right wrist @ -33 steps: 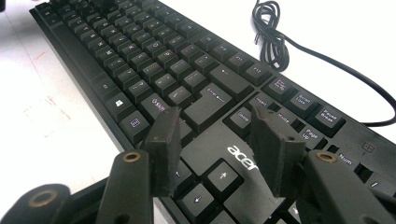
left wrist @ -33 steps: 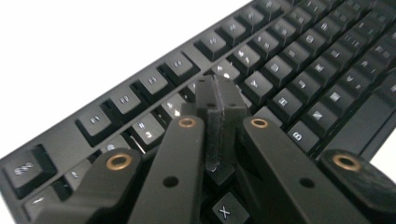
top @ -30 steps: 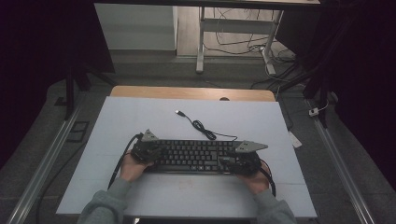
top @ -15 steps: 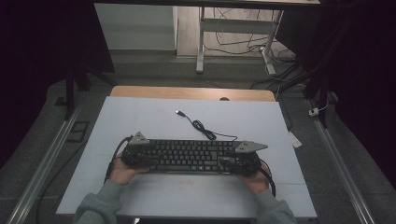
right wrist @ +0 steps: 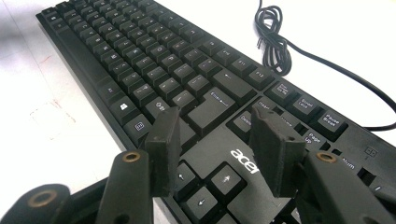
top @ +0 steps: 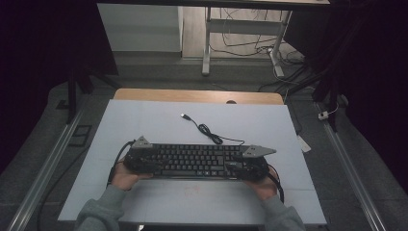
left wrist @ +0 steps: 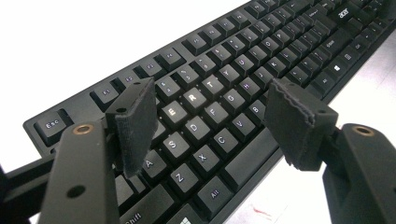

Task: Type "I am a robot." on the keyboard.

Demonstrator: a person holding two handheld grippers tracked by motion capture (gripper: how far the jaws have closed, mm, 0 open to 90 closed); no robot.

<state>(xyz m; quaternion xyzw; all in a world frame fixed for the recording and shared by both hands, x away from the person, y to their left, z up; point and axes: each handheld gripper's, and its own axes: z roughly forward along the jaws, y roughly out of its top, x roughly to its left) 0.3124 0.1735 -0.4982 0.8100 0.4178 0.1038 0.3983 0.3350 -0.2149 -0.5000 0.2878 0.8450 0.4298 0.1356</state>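
Note:
A black Acer keyboard (top: 197, 161) lies lengthwise on the white table top, near the front. Its cable (top: 209, 132) runs back in a small coil to a USB plug (top: 184, 116). My left gripper (top: 143, 160) is at the keyboard's left end. In the left gripper view it (left wrist: 210, 93) is open, its pads (left wrist: 135, 121) hovering over the letter keys of the keyboard (left wrist: 280, 42). My right gripper (top: 244, 167) is at the right end. It (right wrist: 215, 116) is open above the arrow keys and logo of the keyboard (right wrist: 140, 51), with the cable (right wrist: 273, 32) beyond.
The white table top (top: 144, 120) ends at a wooden strip (top: 192, 95) at the back. A small white item (top: 303, 143) lies at its right edge. Metal rails (top: 43, 168) run along the floor on both sides. A faint red mark (top: 192, 190) is near the front.
My left gripper has slid left along the keyboard to its left end. The right gripper and the keyboard have stayed put.

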